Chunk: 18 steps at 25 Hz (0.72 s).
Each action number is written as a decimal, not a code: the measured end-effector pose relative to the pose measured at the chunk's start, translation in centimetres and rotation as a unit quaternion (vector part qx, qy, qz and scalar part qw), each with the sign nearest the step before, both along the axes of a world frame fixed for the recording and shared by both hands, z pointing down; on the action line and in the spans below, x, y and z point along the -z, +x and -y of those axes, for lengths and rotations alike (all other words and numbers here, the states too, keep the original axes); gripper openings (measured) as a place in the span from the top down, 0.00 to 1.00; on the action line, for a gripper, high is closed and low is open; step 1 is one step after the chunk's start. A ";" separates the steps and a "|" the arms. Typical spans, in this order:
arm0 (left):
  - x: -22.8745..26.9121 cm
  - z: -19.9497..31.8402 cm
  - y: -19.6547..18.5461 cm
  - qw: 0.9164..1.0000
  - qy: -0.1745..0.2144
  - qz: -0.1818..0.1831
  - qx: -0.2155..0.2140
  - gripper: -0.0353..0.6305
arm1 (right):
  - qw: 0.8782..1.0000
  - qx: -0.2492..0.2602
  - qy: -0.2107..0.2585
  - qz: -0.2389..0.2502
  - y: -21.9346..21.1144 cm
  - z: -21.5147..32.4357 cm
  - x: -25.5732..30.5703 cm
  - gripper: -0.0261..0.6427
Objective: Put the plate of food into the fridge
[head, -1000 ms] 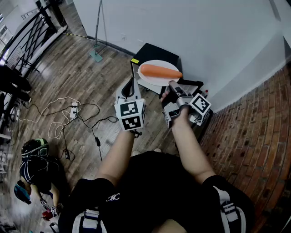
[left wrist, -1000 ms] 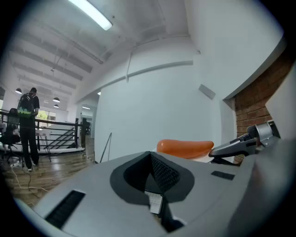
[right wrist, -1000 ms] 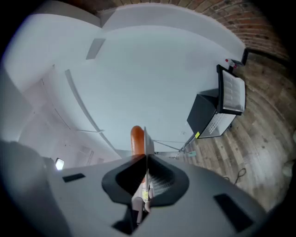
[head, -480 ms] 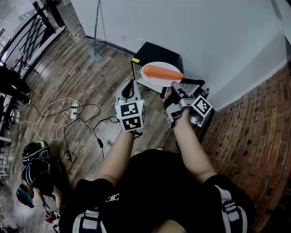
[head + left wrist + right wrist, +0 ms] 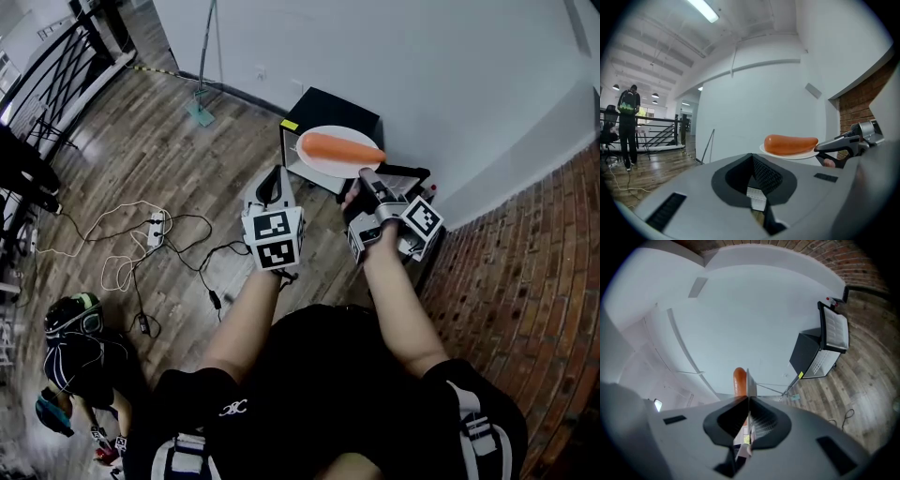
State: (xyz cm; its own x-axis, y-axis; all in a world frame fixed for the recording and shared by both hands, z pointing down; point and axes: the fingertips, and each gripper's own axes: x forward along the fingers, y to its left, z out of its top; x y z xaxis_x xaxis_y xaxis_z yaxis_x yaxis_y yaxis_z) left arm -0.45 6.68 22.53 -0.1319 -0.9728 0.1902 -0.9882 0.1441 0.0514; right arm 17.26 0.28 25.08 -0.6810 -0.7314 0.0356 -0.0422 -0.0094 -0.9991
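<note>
Above the black fridge (image 5: pixel 343 105), my right tool (image 5: pixel 365 174) pinches the plate (image 5: pixel 323 167) by its rim; a tilt could roll the sausage (image 5: pixel 339 148) off. My left tool (image 5: pixel 274 174) is closed, empty.

One plate (image 5: pixel 323 170), one sausage (image 5: pixel 339 148), one black fridge (image 5: pixel 333 105) and two hand-held grippers (image 5: pixel 274 178) (image 5: pixel 367 175).

Someone in black, a grey tool in each hand

A black short-sleeved top (image 5: pixel 319 375) carries a small white logo on the left sleeve and grey-and-white straps (image 5: pixel 478 436) over it. The left tool (image 5: pixel 274 174) and right tool (image 5: pixel 366 174) have grey casings, dark ribbed inner pads, and cubes of black-and-white square markers.
</note>
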 end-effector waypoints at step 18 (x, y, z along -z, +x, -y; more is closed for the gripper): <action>-4.5 6.1 -7.5 0.999 -0.041 -0.012 0.012 0.95 | 1.000 -0.003 -0.016 0.003 -5.6 9.1 -2.3 0.92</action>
State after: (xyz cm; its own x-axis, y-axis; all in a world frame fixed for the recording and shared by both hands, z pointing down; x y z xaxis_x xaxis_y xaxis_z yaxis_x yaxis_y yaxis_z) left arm -7.96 0.54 27.03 -0.1486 -0.9505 0.2730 -0.9832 0.1715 0.0619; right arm 11.70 -8.85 27.38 -0.6775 -0.7335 0.0545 -0.0361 -0.0409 -0.9985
